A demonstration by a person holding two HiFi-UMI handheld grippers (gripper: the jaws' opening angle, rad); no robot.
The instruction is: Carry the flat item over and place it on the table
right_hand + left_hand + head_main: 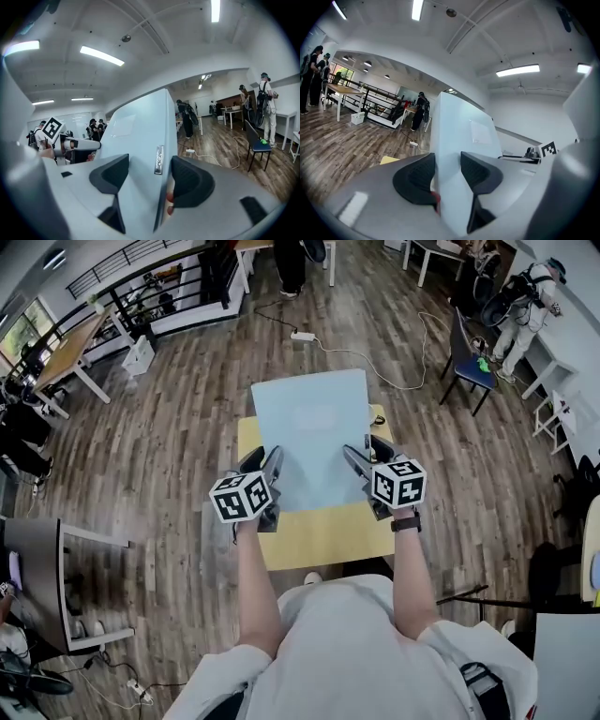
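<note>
A flat pale blue panel [314,437] is held level above a small yellow table [319,535] in the head view. My left gripper [270,472] is shut on the panel's left near edge, my right gripper [361,463] on its right near edge. In the left gripper view the flat item [459,136] stands edge-on between the black pads [415,177], with a faint rectangular label on its face. In the right gripper view the panel [136,140] fills the gap between the pads [190,180], and a small silver tag [159,160] sits on its edge.
Wooden floor surrounds the yellow table. A white power strip with cable [302,336] lies on the floor beyond it. A blue chair [469,367] stands far right, a wooden desk [70,352] far left, a grey desk [37,568] near left. People stand at the room's edges.
</note>
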